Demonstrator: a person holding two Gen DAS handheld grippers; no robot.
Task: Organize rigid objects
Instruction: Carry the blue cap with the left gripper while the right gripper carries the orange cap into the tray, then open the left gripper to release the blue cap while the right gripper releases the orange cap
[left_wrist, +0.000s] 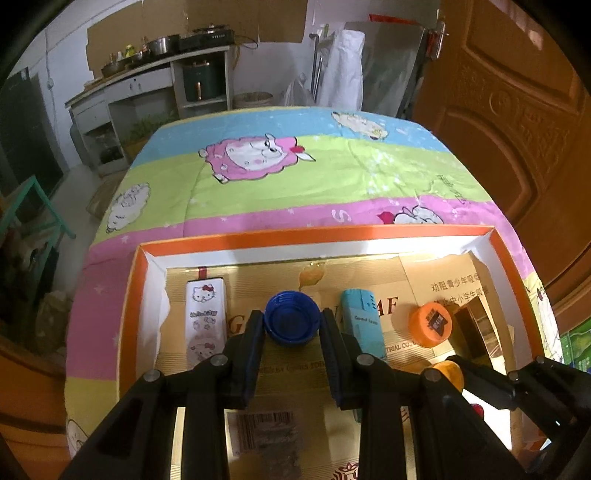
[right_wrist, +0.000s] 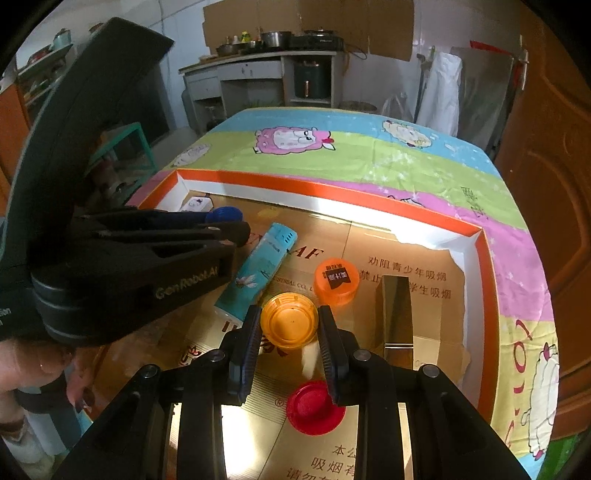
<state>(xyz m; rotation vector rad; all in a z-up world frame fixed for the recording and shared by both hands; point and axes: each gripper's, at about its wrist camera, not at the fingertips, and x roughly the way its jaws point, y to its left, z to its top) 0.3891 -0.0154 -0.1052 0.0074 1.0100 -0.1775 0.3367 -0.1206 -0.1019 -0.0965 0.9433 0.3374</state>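
Observation:
An orange-rimmed box (left_wrist: 317, 236) lies on the quilt with a gold bottom. My left gripper (left_wrist: 291, 323) is shut on a blue bottle cap (left_wrist: 291, 317), held over the box floor. My right gripper (right_wrist: 289, 323) is shut on a translucent orange cap (right_wrist: 289, 319). That cap (left_wrist: 448, 371) and the right gripper also show in the left wrist view at the lower right. In the box lie a Hello Kitty case (left_wrist: 205, 319), a teal lighter-like case (right_wrist: 258, 267), an orange lid with a black label (right_wrist: 336, 280), a gold box (right_wrist: 397, 310) and a red cap (right_wrist: 312, 406).
The box sits on a colourful sheep-print quilt (left_wrist: 288, 184) covering the table. A wooden door (left_wrist: 517, 110) stands at the right. A kitchen counter with pots (left_wrist: 159, 55) is at the back. A barcode label (left_wrist: 266, 430) lies on the box floor below the left gripper.

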